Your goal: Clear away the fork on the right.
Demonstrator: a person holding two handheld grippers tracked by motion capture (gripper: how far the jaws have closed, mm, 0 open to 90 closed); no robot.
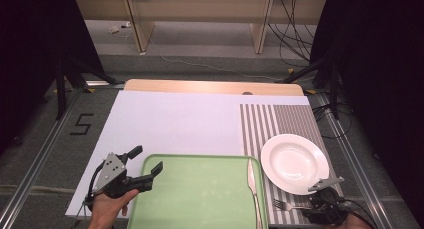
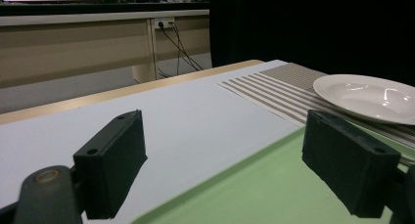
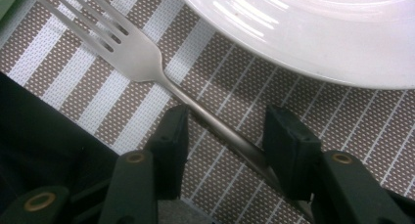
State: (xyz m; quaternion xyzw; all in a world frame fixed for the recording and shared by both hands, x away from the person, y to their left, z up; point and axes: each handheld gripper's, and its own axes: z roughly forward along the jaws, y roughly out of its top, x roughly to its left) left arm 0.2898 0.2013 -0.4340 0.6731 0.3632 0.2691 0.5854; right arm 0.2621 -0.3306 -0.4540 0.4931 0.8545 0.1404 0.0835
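Steel fork (image 3: 147,62) lay on the striped mat (image 3: 342,116) just beside the plate (image 3: 313,33); my right tool (image 3: 227,131) straddled its handle, not yet pinching. Best to centre on the handle, then clamp squarely. Left tool (image 2: 225,160) gaped empty over the tray (image 2: 254,185).
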